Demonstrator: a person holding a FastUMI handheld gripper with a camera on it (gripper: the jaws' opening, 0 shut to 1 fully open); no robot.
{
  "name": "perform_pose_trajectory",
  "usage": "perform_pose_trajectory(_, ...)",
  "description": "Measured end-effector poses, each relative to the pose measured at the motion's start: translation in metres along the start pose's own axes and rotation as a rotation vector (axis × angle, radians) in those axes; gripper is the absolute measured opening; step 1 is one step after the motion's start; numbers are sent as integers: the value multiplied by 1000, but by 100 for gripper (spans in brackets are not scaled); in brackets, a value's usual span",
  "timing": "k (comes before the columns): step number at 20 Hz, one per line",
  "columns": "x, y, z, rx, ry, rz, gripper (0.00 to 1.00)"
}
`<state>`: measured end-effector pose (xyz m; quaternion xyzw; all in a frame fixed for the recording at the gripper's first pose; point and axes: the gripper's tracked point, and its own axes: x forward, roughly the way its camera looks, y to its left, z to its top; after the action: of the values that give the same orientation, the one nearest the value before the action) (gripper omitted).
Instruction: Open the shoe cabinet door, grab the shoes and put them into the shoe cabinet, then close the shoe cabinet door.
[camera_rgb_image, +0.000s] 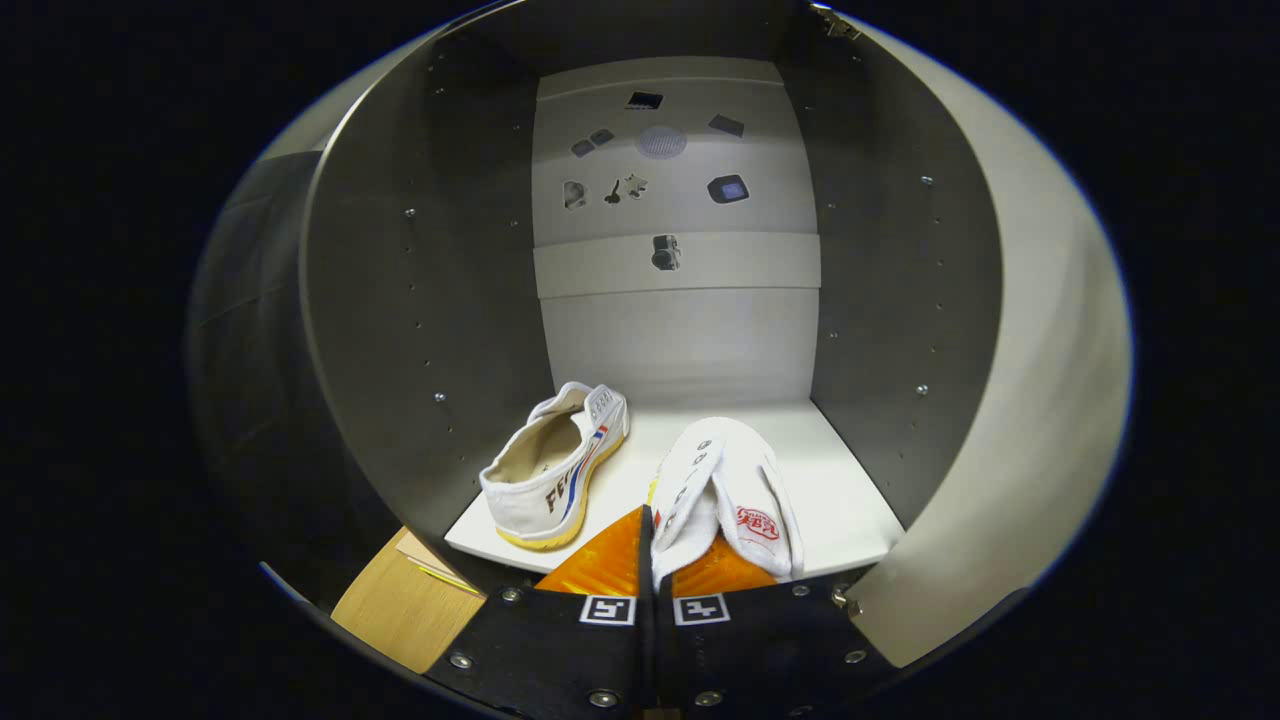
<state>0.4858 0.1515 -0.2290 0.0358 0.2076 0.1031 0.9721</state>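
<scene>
I am looking into the open shoe cabinet (400, 330). A white canvas shoe (555, 470) with red and blue stripes and a yellow sole stands on the white shelf (850, 500), left of my fingers, heel toward the back. My gripper (655, 550) is shut on the second white shoe (725, 485), pinching its upper edge between the fingers. That shoe hangs over the shelf's front part, its tongue with a red logo facing me. Whether its sole touches the shelf is hidden.
The cabinet door (1040, 380) stands open on the right, close beside my fingers. Grey side walls with peg holes close in both sides. The pale back panel (680, 200) carries small dark marks. A wooden surface (400, 610) shows below the shelf at left.
</scene>
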Motion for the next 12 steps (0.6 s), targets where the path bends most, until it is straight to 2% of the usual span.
perform_pose_trajectory(12,109,-2,18,-47,30,19,0)
